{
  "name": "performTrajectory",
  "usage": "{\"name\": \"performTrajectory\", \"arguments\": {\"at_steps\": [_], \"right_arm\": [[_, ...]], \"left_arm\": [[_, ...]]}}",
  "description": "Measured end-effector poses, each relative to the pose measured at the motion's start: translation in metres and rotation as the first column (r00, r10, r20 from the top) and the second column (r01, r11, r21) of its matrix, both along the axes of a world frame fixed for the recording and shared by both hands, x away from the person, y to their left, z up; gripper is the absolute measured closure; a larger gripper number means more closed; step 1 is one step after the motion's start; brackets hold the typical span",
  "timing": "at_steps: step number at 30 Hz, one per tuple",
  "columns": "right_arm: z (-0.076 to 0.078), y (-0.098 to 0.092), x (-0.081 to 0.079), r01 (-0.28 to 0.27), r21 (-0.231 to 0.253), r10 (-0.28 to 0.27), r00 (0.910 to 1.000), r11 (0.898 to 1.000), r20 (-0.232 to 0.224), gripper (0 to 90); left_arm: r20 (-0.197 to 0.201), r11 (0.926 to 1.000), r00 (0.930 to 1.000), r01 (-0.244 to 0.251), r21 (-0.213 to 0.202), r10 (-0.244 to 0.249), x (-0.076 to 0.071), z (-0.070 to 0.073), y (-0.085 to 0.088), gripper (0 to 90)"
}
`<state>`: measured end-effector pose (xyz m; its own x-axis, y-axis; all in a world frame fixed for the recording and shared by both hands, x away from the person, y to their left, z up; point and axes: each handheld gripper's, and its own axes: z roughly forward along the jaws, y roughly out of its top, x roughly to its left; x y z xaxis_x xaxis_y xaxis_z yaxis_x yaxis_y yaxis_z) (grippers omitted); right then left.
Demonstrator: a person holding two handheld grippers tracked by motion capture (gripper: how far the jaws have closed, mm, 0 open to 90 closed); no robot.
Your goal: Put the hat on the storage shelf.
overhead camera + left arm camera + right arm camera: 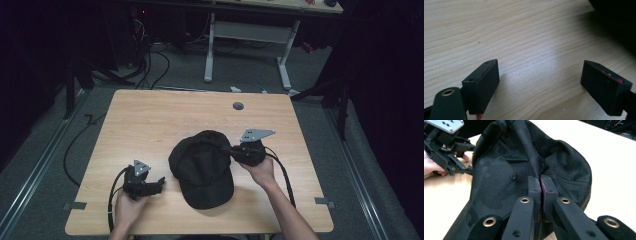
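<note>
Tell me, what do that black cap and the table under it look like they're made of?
The cap looks like soft woven fabric, matte black: its surface shows a fine mesh texture with a faint darker pattern, and it creases where the right gripper pinches it. The table looks like pale wood or wood-look laminate, smooth, with visible grain lines.

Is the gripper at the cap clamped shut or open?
Shut: the right gripper has its jaws pressed together, pinching a fold of the black cap.

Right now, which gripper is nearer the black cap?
Right. The right gripper is shut on the black cap, pinching its crown fabric. The left gripper stands open beside the cap's left edge, not touching.
</note>
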<state>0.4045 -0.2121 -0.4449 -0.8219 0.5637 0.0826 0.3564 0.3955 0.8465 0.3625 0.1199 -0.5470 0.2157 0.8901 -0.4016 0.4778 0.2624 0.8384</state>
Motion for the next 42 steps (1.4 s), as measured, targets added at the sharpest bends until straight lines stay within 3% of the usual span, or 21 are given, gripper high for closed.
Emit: {"name": "performTrajectory", "arguments": {"at_steps": [3, 6, 10, 11, 13, 14, 15, 16, 20, 21, 22, 23, 25, 29, 30, 33, 36, 37, 39, 41, 42], "right_arm": [[0.007, -0.005, -0.004, 0.006, 0.009, -0.006, 0.9999, 1.0, 0.009, 88.3], [0.014, -0.011, -0.008, 0.009, 0.02, -0.009, 0.9994, 1.0, 0.033, 88.3], [0.023, -0.017, -0.014, 0.015, 0.035, -0.017, 0.9984, 0.999, 0.054, 88.3], [0.023, -0.017, -0.014, 0.015, 0.035, -0.017, 0.9984, 0.999, 0.054, 88.3], [0.026, -0.021, -0.016, 0.012, 0.049, -0.015, 0.9984, 0.999, 0.055, 88.4], [0.028, -0.022, -0.017, 0.015, 0.05, -0.017, 0.9983, 0.999, 0.056, 88.4], [0.029, -0.023, -0.018, 0.015, 0.049, -0.018, 0.9981, 0.999, 0.059, 88.4], [0.029, -0.023, -0.018, 0.015, 0.049, -0.018, 0.9981, 0.999, 0.059, 88.4], [0.033, -0.026, -0.021, 0.006, 0.063, -0.011, 0.9977, 0.998, 0.067, 88.4], [0.037, -0.026, -0.021, -0.001, 0.064, -0.004, 0.9971, 0.998, 0.076, 88.4], [0.038, -0.026, -0.022, -0.002, 0.064, -0.003, 0.9969, 0.998, 0.078, 88.4], [0.04, -0.026, -0.022, -0.007, 0.068, 0.002, 0.9965, 0.998, 0.084, 88.4], [0.045, -0.026, -0.023, -0.018, 0.074, 0.011, 0.9956, 0.997, 0.093, 88.4], [0.055, -0.026, -0.025, -0.035, 0.092, 0.024, 0.9932, 0.995, 0.114, 88.4], [0.055, -0.026, -0.025, -0.035, 0.092, 0.024, 0.9932, 0.995, 0.114, 88.4], [0.061, -0.025, -0.027, -0.054, 0.113, 0.039, 0.9909, 0.992, 0.128, 88.4], [0.062, -0.024, -0.028, -0.064, 0.121, 0.048, 0.9906, 0.991, 0.128, 88.4], [0.062, -0.023, -0.029, -0.077, 0.127, 0.059, 0.9888, 0.989, 0.137, 88.4], [0.062, -0.022, -0.031, -0.086, 0.128, 0.069, 0.9882, 0.988, 0.137, 88.4], [0.063, -0.021, -0.032, -0.096, 0.13, 0.077, 0.987, 0.987, 0.141, 88.3], [0.063, -0.021, -0.032, -0.096, 0.13, 0.077, 0.987, 0.987, 0.141, 88.3]], "left_arm": [[-0.038, 0.9982, 0.9985, 0.038, -0.047, -0.04, -0.001, 0.005, 0.0, 14.6], [-0.08, 0.9874, 0.9929, 0.076, -0.139, -0.088, -0.002, 0.011, 0.001, 14.2], [-0.069, 0.9709, 0.9868, 0.13, -0.201, -0.147, -0.008, 0.022, -0.003, 12.7], [-0.069, 0.9709, 0.9868, 0.13, -0.201, -0.147, -0.008, 0.022, -0.003, 12.2], [-0.059, 0.9594, 0.9808, 0.168, -0.226, -0.186, -0.012, 0.029, -0.007, 11.9], [-0.053, 0.9482, 0.9748, 0.198, -0.249, -0.217, -0.014, 0.035, -0.01, 11.9], [-0.053, 0.9482, 0.9748, 0.198, -0.249, -0.217, -0.014, 0.035, -0.01, 11.8], [-0.061, 0.9381, 0.9678, 0.22, -0.267, -0.244, -0.015, 0.039, -0.012, 11.8], [-0.081, 0.9163, 0.9474, 0.275, -0.292, -0.31, -0.018, 0.049, -0.022, 7.7], [-0.082, 0.9034, 0.9394, 0.293, -0.313, -0.333, -0.019, 0.054, -0.025, 6.1], [-0.082, 0.9034, 0.9394, 0.293, -0.313, -0.333, -0.019, 0.054, -0.025, 6.0], [-0.082, 0.8896, 0.9313, 0.31, -0.336, -0.355, -0.018, 0.059, -0.028, 5.3], [-0.08, 0.8857, 0.9282, 0.318, -0.338, -0.363, -0.018, 0.061, -0.03, 4.4], [-0.074, 0.8579, 0.9118, 0.349, -0.377, -0.404, -0.017, 0.07, -0.038, 3.0], [-0.074, 0.8579, 0.9118, 0.349, -0.377, -0.404, -0.017, 0.07, -0.038, 2.9], [-0.068, 0.8475, 0.9066, 0.36, -0.39, -0.417, -0.015, 0.074, -0.043, 2.8], [-0.065, 0.853, 0.9075, 0.363, -0.375, -0.415, -0.015, 0.076, -0.047, 2.9], [-0.065, 0.8455, 0.9065, 0.361, -0.394, -0.417, -0.013, 0.078, -0.049, 3.2], [-0.064, 0.8454, 0.9054, 0.364, -0.391, -0.42, -0.012, 0.077, -0.051, 3.7], [-0.063, 0.8372, 0.9028, 0.366, -0.406, -0.426, -0.011, 0.078, -0.052, 4.5], [-0.063, 0.8372, 0.9028, 0.366, -0.406, -0.426, -0.011, 0.078, -0.052, 5.1]]}}
